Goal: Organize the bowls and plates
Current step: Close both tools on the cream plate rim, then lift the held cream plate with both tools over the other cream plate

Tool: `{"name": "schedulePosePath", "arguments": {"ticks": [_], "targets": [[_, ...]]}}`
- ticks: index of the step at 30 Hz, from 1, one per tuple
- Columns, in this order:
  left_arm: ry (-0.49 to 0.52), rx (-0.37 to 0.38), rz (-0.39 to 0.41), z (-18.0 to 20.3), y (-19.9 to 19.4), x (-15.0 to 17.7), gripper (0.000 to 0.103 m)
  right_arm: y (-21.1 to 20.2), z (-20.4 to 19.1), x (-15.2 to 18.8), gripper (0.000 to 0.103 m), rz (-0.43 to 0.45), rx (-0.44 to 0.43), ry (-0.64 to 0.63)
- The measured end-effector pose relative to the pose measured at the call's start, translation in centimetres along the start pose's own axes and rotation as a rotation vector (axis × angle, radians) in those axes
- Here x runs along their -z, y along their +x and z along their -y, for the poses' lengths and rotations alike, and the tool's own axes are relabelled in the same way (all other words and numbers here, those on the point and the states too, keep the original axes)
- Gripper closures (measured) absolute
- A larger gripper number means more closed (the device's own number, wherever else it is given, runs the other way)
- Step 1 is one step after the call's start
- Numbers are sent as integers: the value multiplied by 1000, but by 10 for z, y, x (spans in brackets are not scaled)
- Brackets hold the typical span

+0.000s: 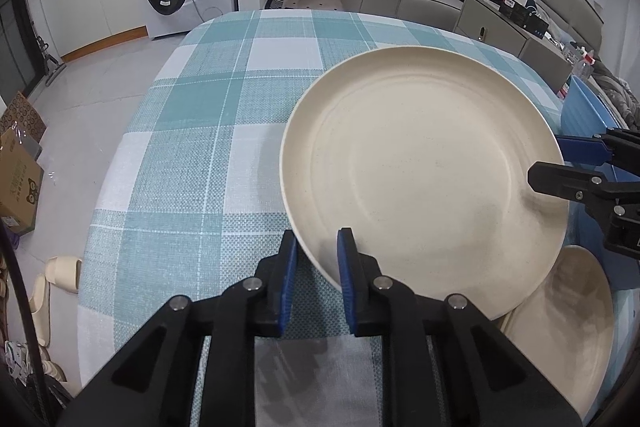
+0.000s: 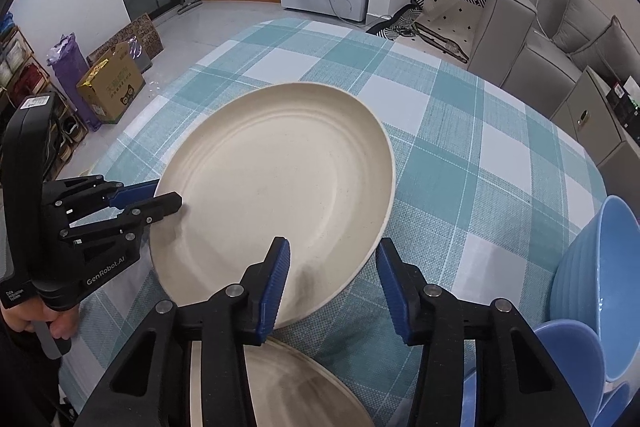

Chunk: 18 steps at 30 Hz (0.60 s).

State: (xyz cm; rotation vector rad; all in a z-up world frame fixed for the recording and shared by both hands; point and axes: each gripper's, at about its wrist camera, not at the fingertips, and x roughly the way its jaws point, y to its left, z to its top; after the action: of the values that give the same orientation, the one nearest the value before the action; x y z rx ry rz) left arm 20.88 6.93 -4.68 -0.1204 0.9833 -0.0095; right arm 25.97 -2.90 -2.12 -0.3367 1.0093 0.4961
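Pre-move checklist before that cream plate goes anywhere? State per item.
1. Left gripper on the large cream plate: ok, fingers straddle the near rim, one above and one below.
2. Grip fully closed on the rim: cannot tell, contact is not clearly visible.
3. Right gripper free: ok, open and holding nothing, one finger over the plate's edge.
4. Second cream plate placement: ok, it lies partly under the large one.
5. Blue bowls out of the way: ok, grouped at the right, apart from the plate.
6. Tablecloth beyond the plate: ok, nothing on it in either view.
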Motion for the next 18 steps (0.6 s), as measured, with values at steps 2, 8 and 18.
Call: {"name": "schedulePosePath", "arguments": {"ticks": [2,8,18], "targets": [[-2,-3,2,0,-1,0,85,-1,0,0,56,7,0,-3],[-1,-15,19,2,-7,1,85,-5,-1,2,56,27,6,-12],[-3,-30,58,7,-26,2,85,-20,1,9,56,71,-1,-7]]}}
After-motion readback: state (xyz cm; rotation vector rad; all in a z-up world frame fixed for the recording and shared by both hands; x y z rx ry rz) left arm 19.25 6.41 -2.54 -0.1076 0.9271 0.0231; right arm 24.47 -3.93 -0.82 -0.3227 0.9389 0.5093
